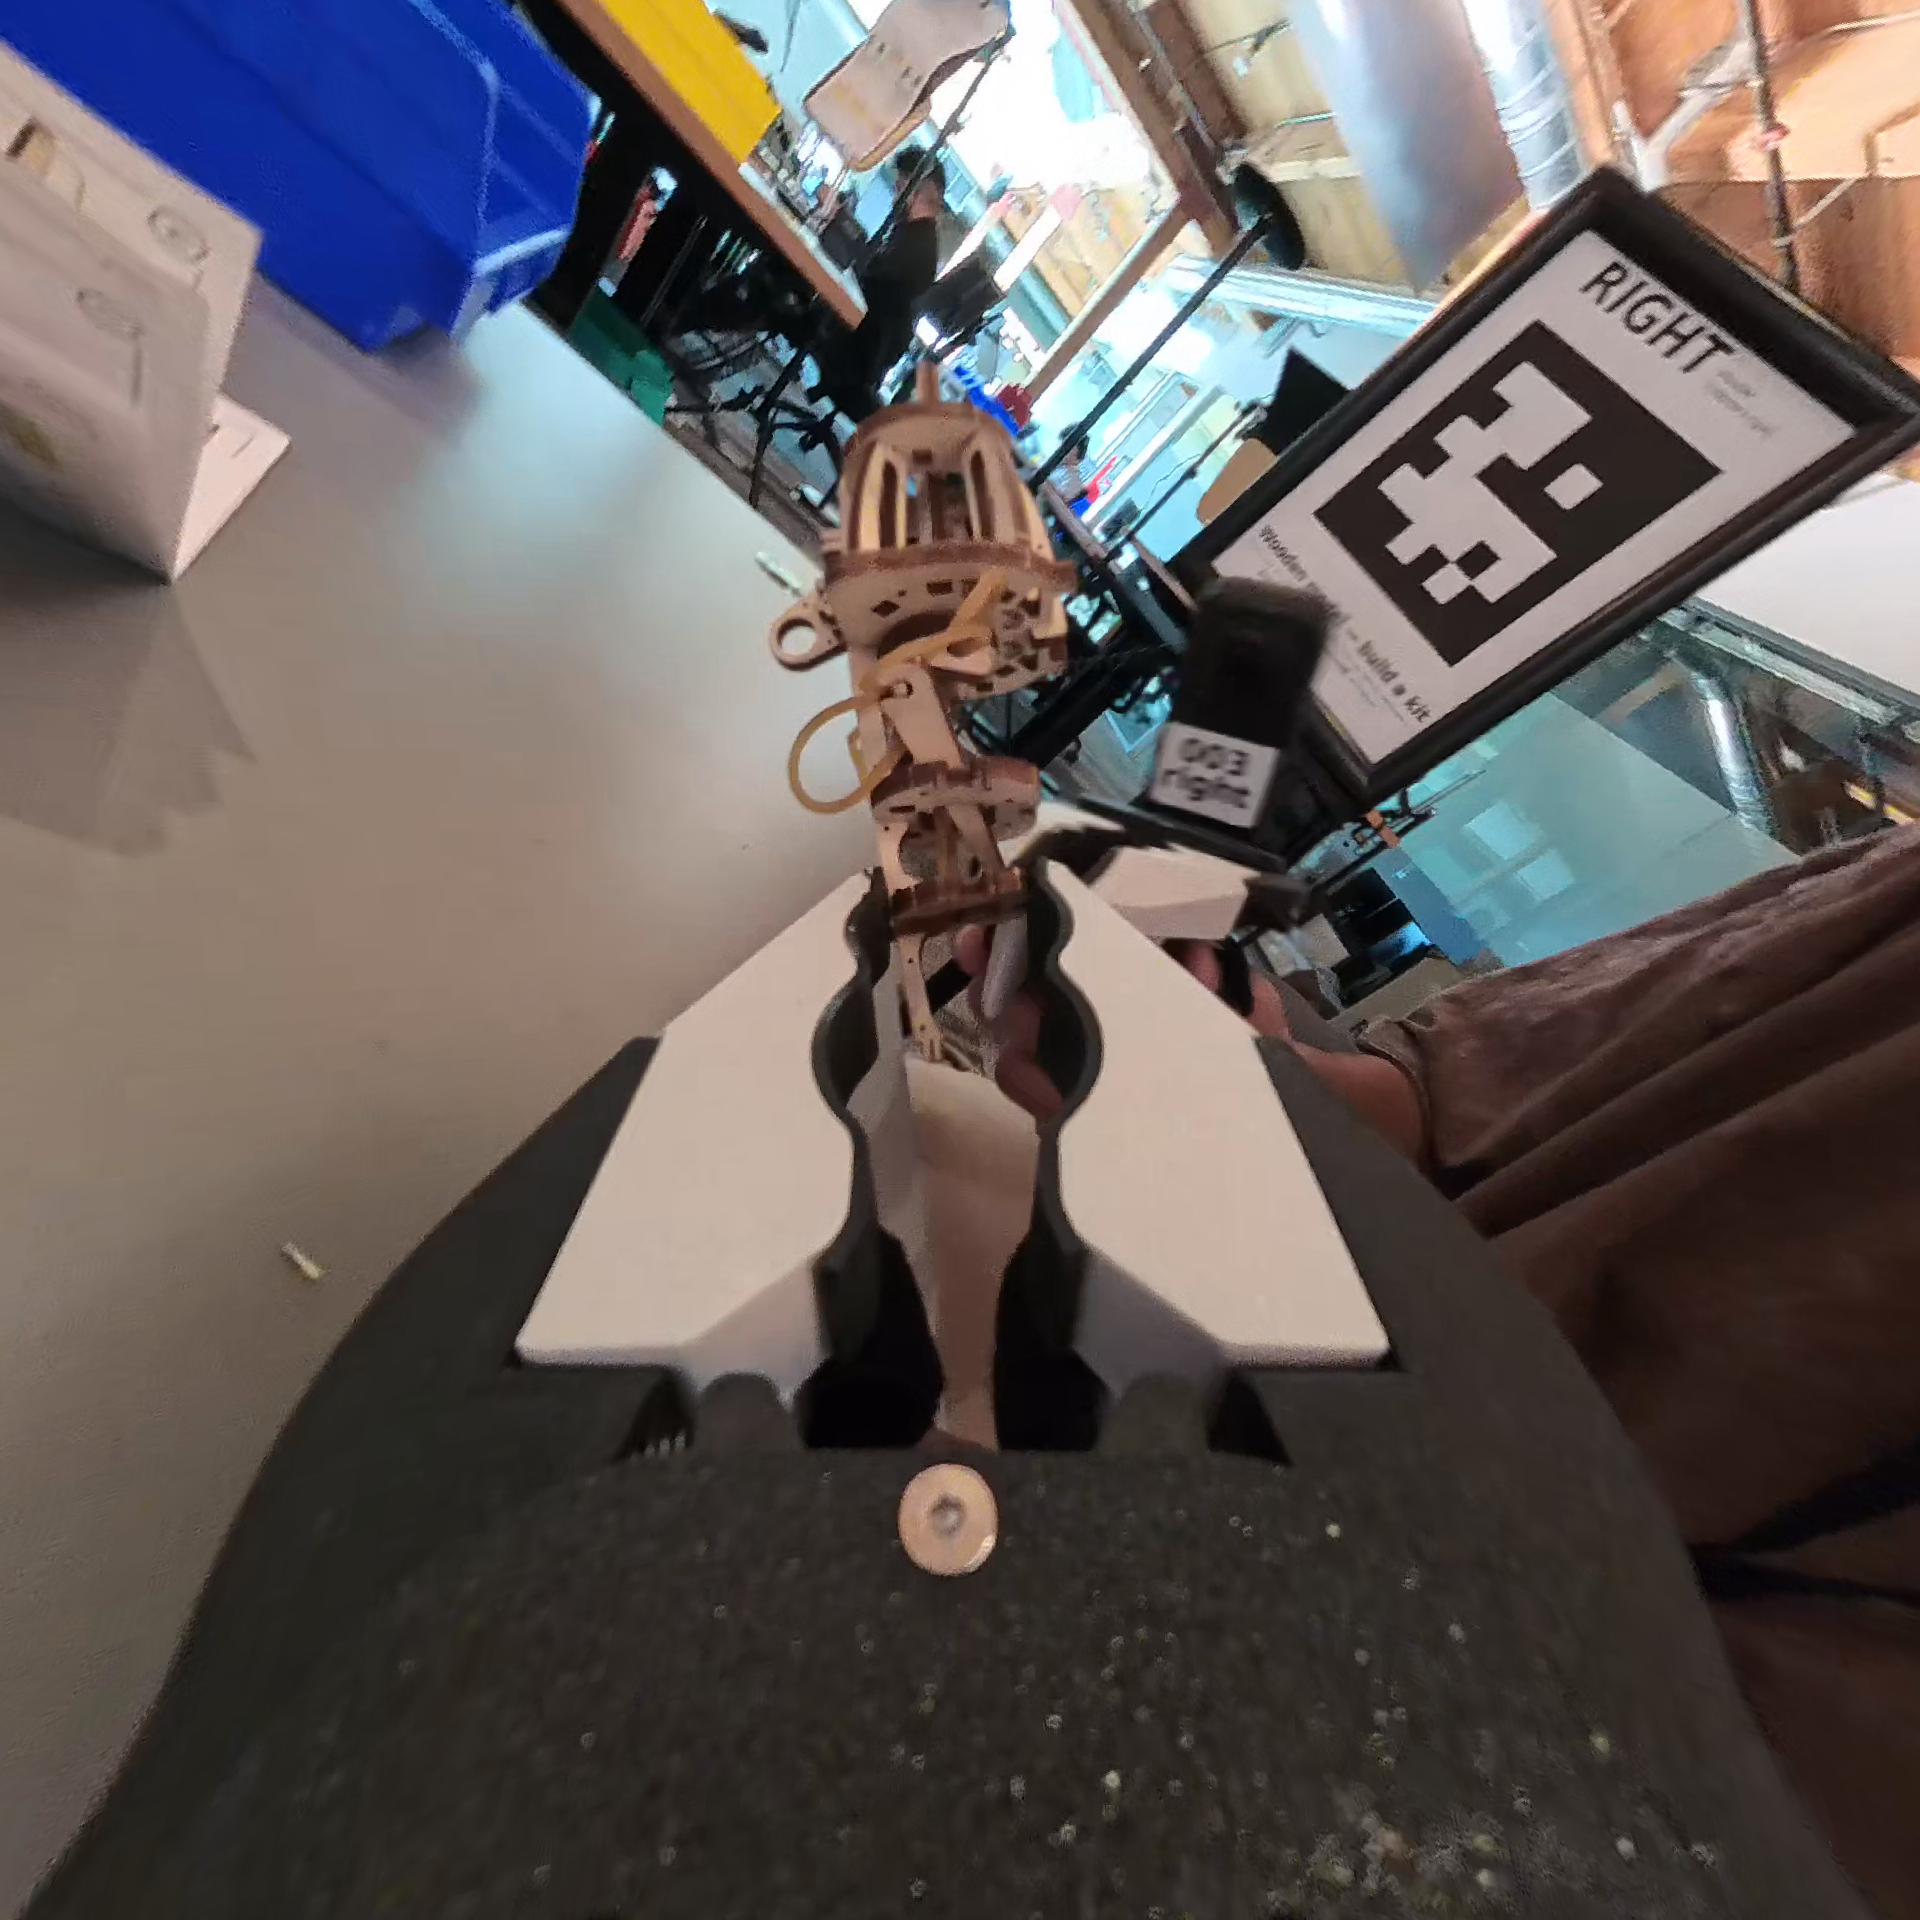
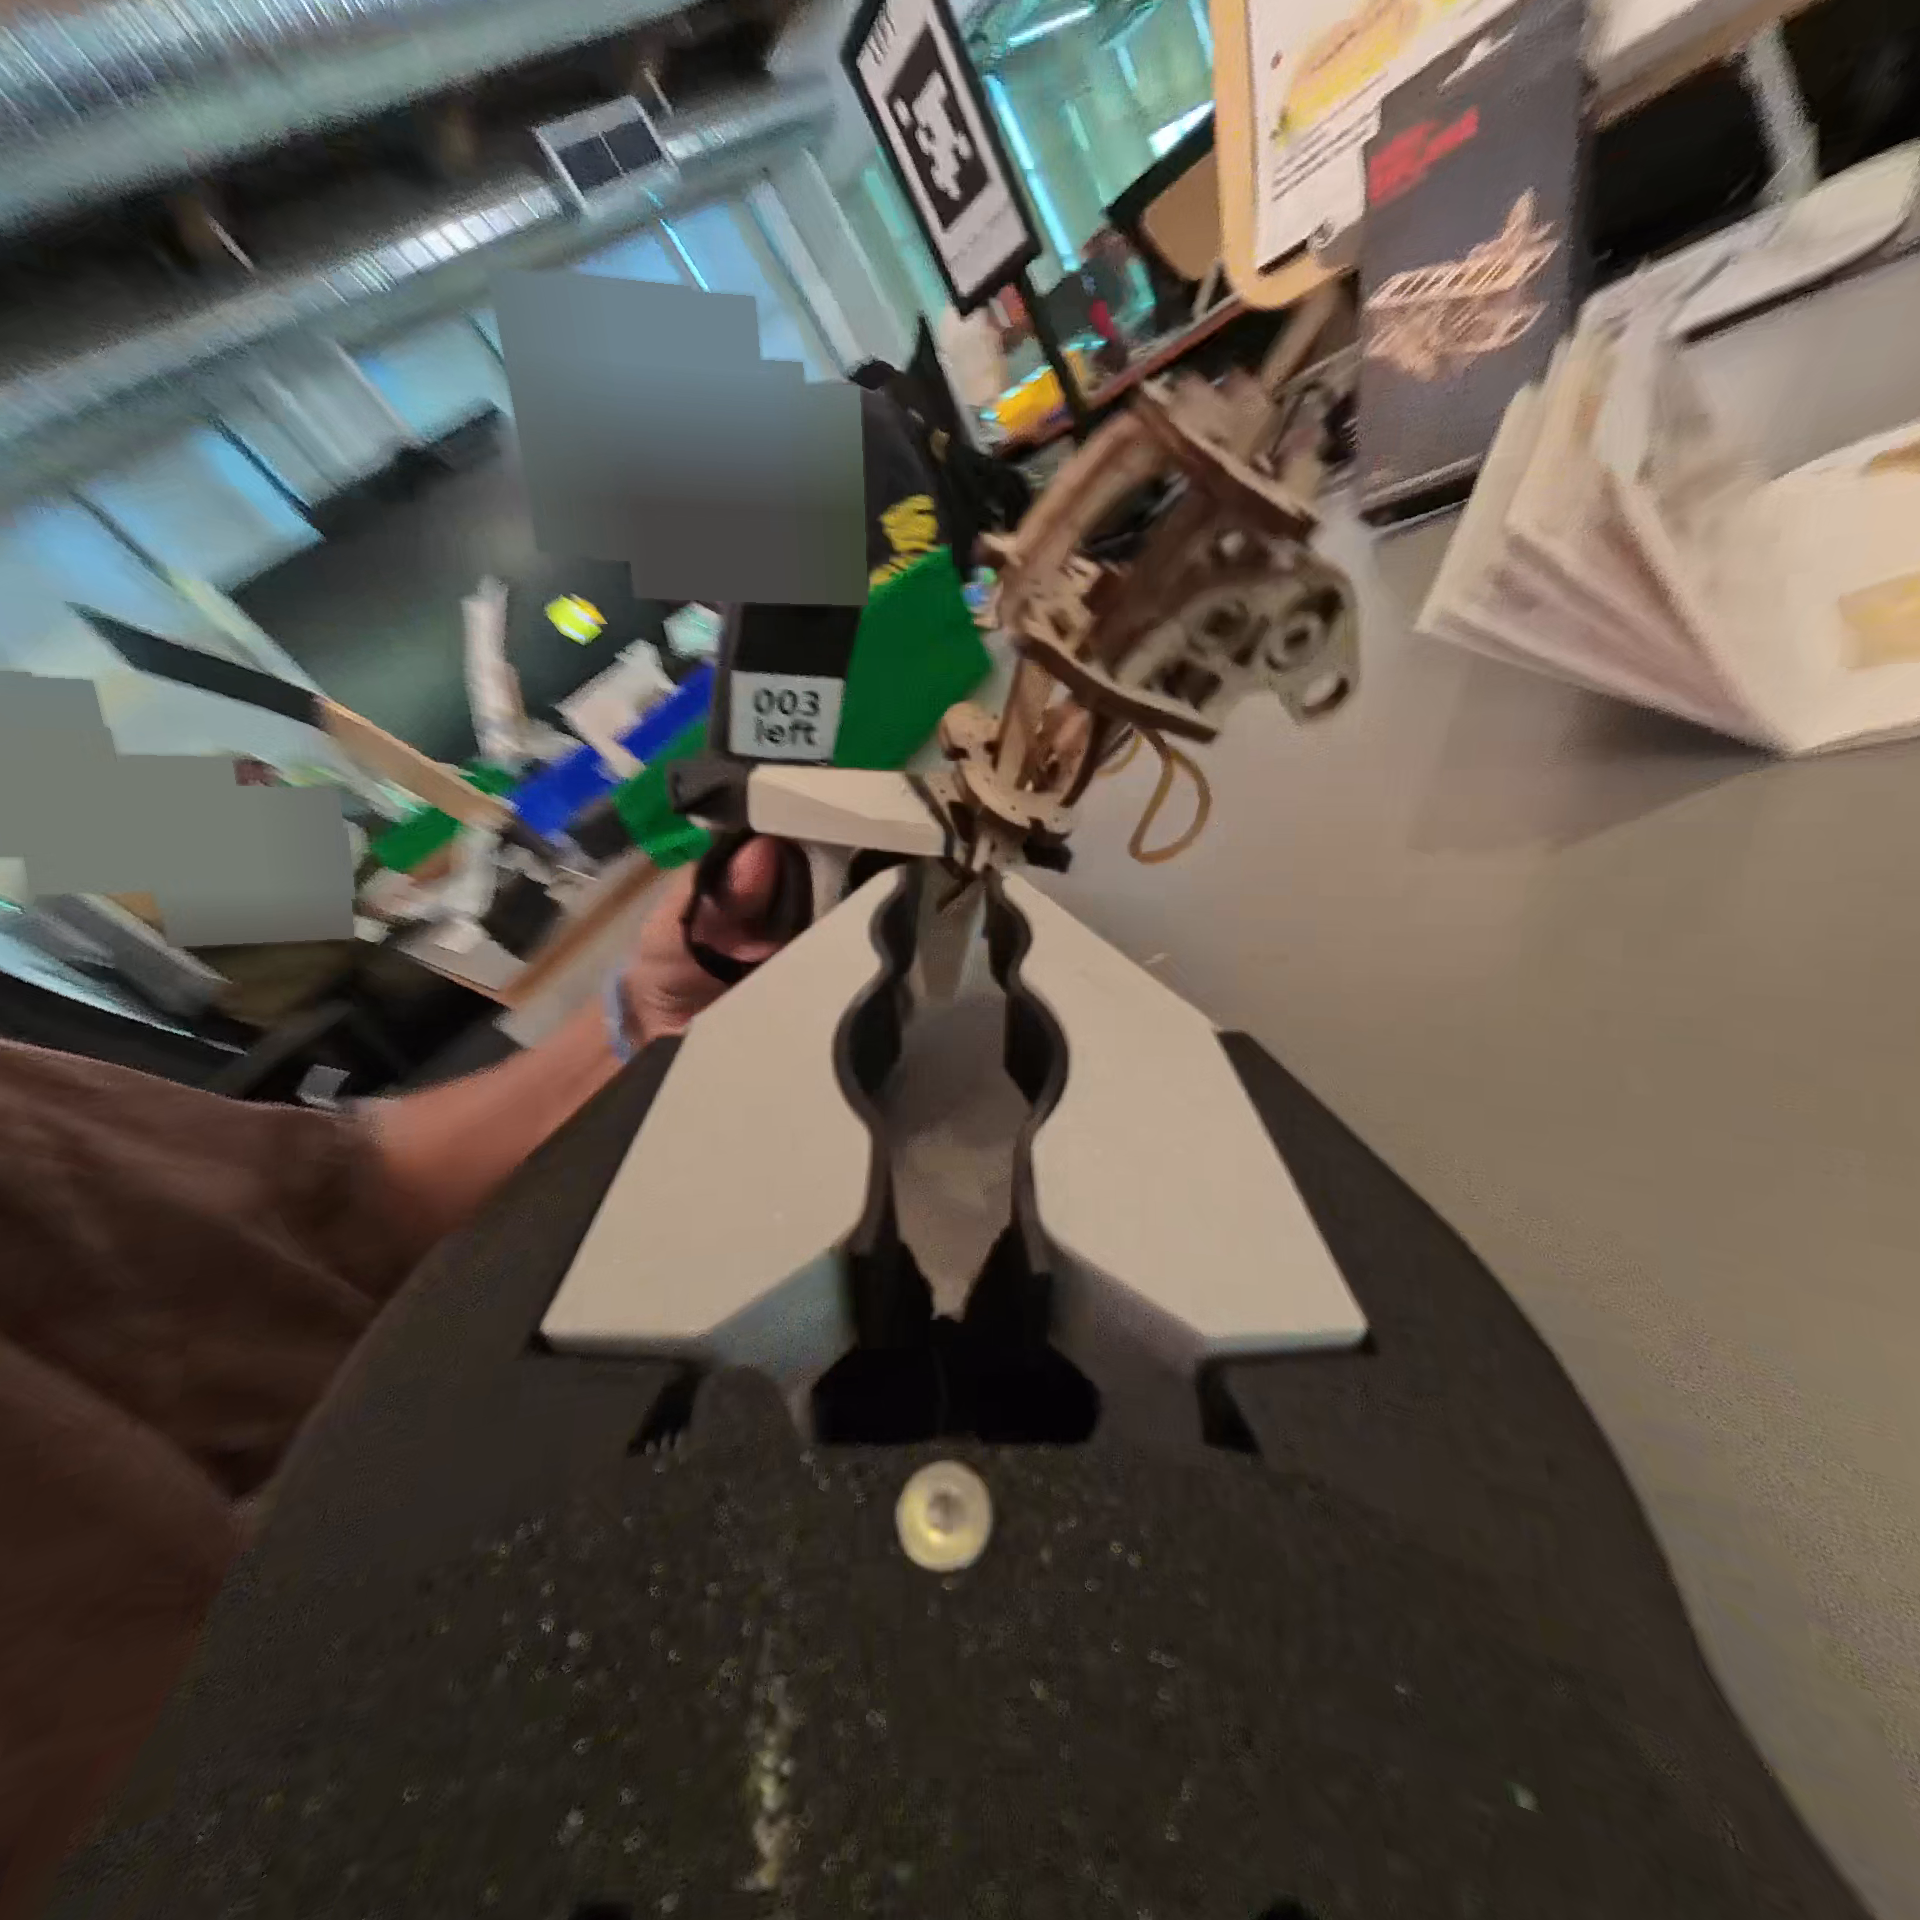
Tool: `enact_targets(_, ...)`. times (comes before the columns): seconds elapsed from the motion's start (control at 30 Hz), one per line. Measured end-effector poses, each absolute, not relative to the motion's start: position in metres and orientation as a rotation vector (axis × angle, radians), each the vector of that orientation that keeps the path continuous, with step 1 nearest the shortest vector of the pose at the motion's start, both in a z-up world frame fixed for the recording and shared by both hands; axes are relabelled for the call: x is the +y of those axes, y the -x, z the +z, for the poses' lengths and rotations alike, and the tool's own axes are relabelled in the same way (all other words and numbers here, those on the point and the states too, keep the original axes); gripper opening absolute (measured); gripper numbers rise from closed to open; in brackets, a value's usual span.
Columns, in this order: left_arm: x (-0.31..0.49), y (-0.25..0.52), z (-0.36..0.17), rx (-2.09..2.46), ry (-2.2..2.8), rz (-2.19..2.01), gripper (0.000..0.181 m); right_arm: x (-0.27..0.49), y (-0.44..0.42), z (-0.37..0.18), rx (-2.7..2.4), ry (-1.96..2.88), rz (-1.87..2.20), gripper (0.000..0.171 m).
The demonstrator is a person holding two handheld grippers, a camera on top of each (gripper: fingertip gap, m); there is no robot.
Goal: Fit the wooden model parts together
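Note:
The wooden model (image 1: 935, 623) is a slim assembly with a cage-like dome at its far end and a loose yellow rubber band (image 1: 836, 753) hanging from its middle. It is held up above the grey table (image 1: 416, 831). My left gripper (image 1: 951, 914) is shut on the model's near end. My right gripper (image 2: 961, 883) is shut on the same end of the model (image 2: 1174, 603) from another side. The right gripper's white finger (image 1: 1164, 894) shows in the left wrist view, and the left gripper's finger (image 2: 831, 810) shows in the right wrist view. The grip points are partly hidden by the fingers.
A blue bin (image 1: 312, 135) and a white box (image 1: 94, 343) stand at the table's far left. A framed marker sign (image 1: 1558, 478) stands at the right. A fanned stack of sheets (image 2: 1662, 582) lies beyond the model. Small wooden bits (image 1: 301, 1260) lie on the table. A brown sleeve (image 1: 1662, 1143) is close by. Less than 4 cm separates the two grippers' tips.

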State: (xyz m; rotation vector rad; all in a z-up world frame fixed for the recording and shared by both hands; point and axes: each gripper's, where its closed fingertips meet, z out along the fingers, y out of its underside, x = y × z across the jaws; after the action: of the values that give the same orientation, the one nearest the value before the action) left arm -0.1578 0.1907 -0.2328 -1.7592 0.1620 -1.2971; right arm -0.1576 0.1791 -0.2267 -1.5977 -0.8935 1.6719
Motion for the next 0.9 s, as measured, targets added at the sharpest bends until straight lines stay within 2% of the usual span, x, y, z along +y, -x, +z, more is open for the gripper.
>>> enact_targets(0.23, 0.183, 0.155, -0.216, 0.225, 1.662, -1.288, 0.023, 0.182, 0.155, -0.216, -0.633, 1.677, 2.147, 0.011)
enact_targets(0.9, 0.192, 0.158, -0.218, 0.146, 1.636, -1.281, 0.023, 0.174, 0.156, -0.222, -0.599, 1.726, 2.265, 0.001)
